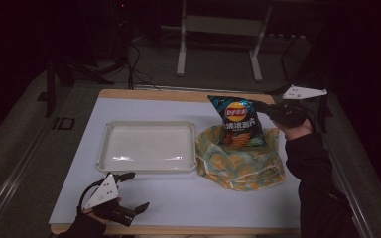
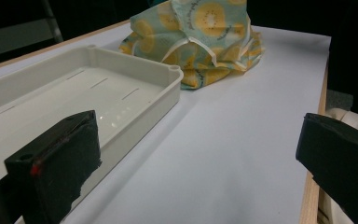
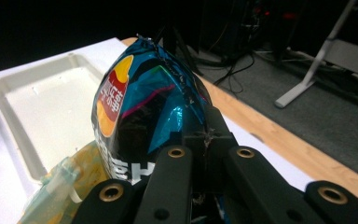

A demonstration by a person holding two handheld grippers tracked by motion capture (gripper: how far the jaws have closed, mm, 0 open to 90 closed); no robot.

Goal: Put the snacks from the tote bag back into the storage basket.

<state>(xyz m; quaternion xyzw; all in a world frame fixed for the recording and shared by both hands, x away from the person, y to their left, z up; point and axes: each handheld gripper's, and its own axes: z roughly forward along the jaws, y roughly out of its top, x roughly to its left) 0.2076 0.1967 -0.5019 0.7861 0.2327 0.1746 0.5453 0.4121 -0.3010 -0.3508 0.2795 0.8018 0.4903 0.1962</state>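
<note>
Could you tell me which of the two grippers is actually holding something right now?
The right gripper: its jaws are closed on the edge of the chip bag, held over the patterned cloth bag. The left gripper hangs open near the white tray, holding nothing.

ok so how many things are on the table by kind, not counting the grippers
white tray: 1
chip bag, held by the right gripper above the cloth bag: 1
patterned cloth bag: 1
total: 3
</note>
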